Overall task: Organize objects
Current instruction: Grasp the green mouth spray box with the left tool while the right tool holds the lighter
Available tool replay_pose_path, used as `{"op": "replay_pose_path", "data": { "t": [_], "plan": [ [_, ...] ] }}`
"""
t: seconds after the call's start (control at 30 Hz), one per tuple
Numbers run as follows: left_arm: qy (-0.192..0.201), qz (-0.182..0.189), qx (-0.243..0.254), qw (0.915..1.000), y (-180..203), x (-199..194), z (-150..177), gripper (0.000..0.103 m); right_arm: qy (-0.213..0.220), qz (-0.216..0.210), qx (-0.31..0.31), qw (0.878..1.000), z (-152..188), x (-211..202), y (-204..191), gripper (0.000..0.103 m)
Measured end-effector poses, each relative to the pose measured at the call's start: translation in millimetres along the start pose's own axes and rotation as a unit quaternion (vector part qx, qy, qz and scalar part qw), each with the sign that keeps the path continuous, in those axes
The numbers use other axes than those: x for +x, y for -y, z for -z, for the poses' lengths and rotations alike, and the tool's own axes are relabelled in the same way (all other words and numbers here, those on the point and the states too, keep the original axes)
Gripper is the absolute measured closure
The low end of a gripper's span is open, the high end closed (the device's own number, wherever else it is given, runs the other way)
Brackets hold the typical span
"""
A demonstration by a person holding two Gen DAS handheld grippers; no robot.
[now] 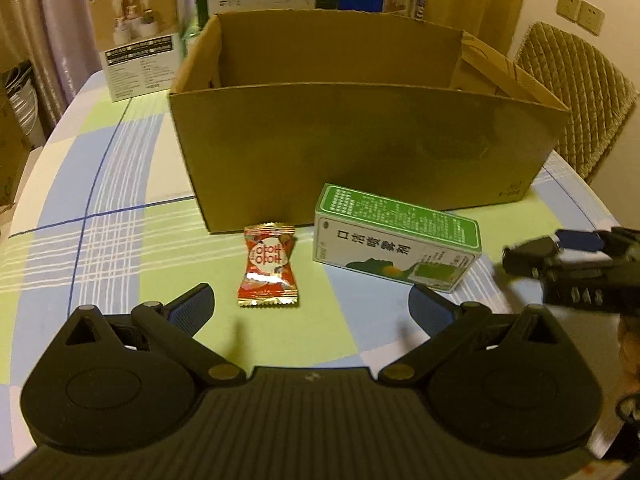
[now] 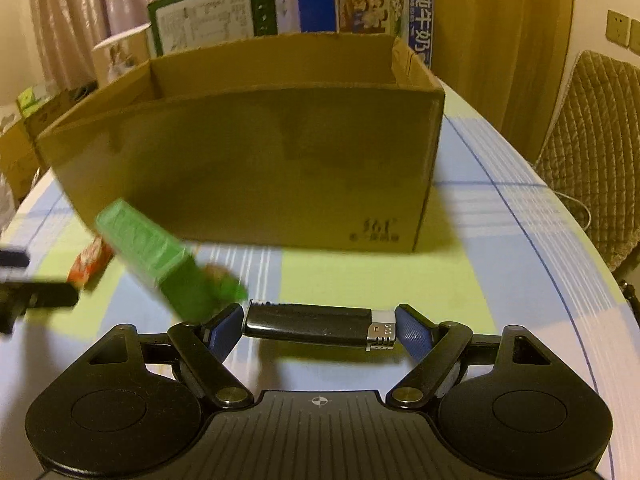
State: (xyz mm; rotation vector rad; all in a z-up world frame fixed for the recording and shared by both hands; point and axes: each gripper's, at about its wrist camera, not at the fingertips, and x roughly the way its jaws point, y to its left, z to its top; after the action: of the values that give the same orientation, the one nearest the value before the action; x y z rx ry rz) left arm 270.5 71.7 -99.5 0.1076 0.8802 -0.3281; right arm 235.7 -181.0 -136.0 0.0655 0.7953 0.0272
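A red candy packet (image 1: 269, 266) lies on the checked tablecloth just ahead of my left gripper (image 1: 310, 296), which is open with nothing between its fingers. To its right lies a green and white medicine box (image 1: 396, 240), blurred in the right wrist view (image 2: 148, 248). A large open cardboard box (image 1: 360, 152) stands behind both. My right gripper (image 2: 320, 314) is shut on a black lighter (image 2: 316, 326), held lengthwise between the blue pads. The right gripper also shows at the right edge of the left wrist view (image 1: 560, 256).
A white product box (image 1: 136, 48) stands at the table's back left. Green (image 2: 212, 12) and blue (image 2: 360, 4) cartons rise behind the cardboard box. A quilted chair (image 1: 576, 92) sits off the right edge. More boxes sit off the table's left side.
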Motion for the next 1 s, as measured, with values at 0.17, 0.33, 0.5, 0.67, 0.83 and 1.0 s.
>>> {"op": "replay_pose_path", "data": {
  "t": [0.17, 0.33, 0.5, 0.67, 0.83, 1.0],
  "plan": [
    [-0.003, -0.008, -0.013, 0.9999, -8.3, -3.1, 0.3, 0.001, 0.009, -0.014, 0.01, 1.0, -19.7, 15.1, -6.8, 0.024],
    [0.003, -0.01, -0.033, 0.9994, -15.2, -9.8, 3.3, 0.001, -0.003, -0.079, -0.017, 0.997, -17.4, 16.8, -18.5, 0.024],
    [0.012, -0.003, -0.061, 0.9981, -15.1, -15.9, 5.1, 0.001, -0.022, -0.152, -0.057, 0.987, 6.9, 10.9, -34.7, 0.024],
    [0.016, 0.008, -0.066, 0.9977, 1.4, -12.0, -0.1, 0.002, -0.026, -0.127, -0.049, 0.99, 18.6, 4.2, -22.0, 0.024],
    [0.018, 0.01, -0.064, 0.9977, 25.9, -0.7, -9.6, 0.015, -0.025, -0.103, -0.041, 0.994, 22.3, -3.9, -4.0, 0.024],
    [0.003, -0.016, -0.053, 0.9985, 39.7, 18.3, -22.2, 0.047, -0.027, -0.086, -0.028, 0.996, 25.1, -7.1, 8.2, 0.024]
  ]
}}
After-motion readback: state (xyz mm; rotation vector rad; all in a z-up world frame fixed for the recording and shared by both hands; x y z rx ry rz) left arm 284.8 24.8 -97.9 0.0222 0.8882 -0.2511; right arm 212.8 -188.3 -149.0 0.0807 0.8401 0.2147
